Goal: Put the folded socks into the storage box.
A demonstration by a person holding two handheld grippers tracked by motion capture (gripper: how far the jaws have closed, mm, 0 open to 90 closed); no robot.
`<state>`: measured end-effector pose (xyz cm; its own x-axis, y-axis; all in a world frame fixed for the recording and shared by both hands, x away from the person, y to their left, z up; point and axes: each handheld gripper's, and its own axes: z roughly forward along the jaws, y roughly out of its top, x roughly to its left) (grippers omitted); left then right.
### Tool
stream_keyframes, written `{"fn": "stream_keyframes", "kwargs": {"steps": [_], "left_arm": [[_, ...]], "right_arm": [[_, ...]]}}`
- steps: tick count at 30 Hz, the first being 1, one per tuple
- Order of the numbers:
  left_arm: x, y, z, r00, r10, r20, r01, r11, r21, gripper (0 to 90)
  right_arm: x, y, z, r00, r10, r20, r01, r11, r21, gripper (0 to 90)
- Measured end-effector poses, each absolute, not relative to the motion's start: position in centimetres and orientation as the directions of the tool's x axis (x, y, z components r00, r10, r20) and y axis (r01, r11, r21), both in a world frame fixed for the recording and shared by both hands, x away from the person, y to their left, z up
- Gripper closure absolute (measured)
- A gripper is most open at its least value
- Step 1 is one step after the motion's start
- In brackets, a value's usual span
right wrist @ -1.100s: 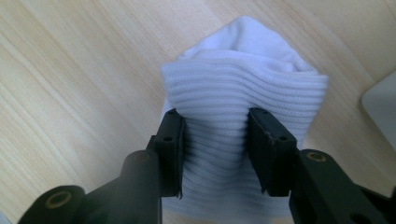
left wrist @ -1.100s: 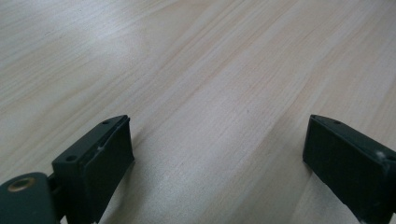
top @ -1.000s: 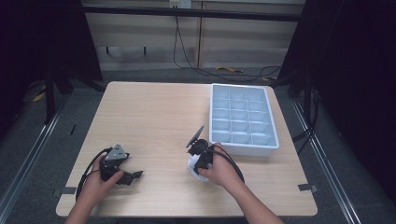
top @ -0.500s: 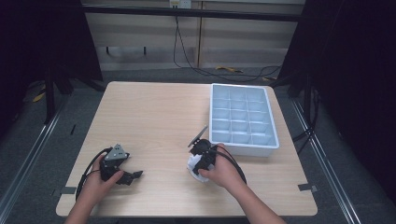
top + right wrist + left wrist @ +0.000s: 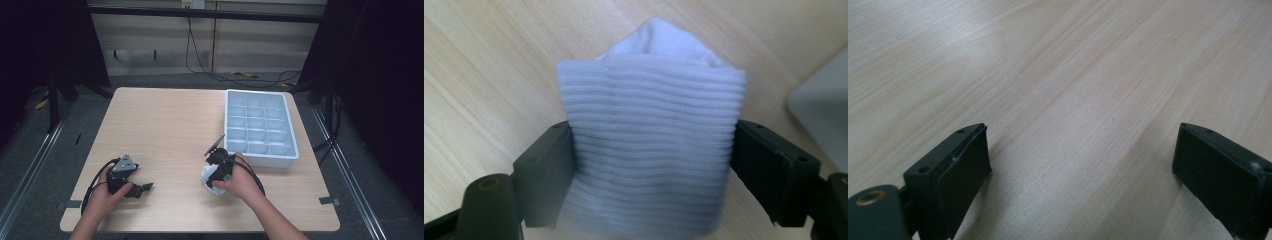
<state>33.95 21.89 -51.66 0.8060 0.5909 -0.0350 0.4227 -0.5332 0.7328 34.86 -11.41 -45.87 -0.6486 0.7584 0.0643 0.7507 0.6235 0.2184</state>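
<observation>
Right gripper [image 5: 651,160] jaws have just been opening around the folded white sock [image 5: 649,155], likely to release it on the table; left gripper [image 5: 1083,175] is spread, empty, parked clear.

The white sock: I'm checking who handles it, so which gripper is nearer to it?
Right. The right gripper has the white sock between its jaws; the left gripper rests apart on the table, well off to the sock's left.

A lab: dark curtains [image 5: 380,75], framed table [image 5: 165,130], trailing floor cables [image 5: 220,75].
</observation>
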Motion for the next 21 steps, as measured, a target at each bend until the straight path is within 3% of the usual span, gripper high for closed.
{"fn": "stream_keyframes", "kwargs": {"steps": [6, 11, 21], "left_arm": [[33.9, 21.9, -51.7, 0.806, 0.590, -0.036, 0.422, -0.531, 0.735, 7.9], [33.9, 21.9, -51.7, 0.806, 0.590, -0.036, 0.422, -0.531, 0.735, 7.9], [34.0, 21.9, -51.7, 0.806, 0.591, -0.035, 0.423, -0.533, 0.733, 7.9]], "right_arm": [[35.0, -11.0, -46.3, -0.647, 0.753, 0.121, 0.760, 0.624, 0.182, 40.3], [34.6, -9.3, -46.5, -0.712, 0.700, 0.050, 0.699, 0.701, 0.143, 50.4], [34.8, -10.2, -46.0, -0.750, 0.651, 0.118, 0.661, 0.729, 0.175, 57.1]]}}
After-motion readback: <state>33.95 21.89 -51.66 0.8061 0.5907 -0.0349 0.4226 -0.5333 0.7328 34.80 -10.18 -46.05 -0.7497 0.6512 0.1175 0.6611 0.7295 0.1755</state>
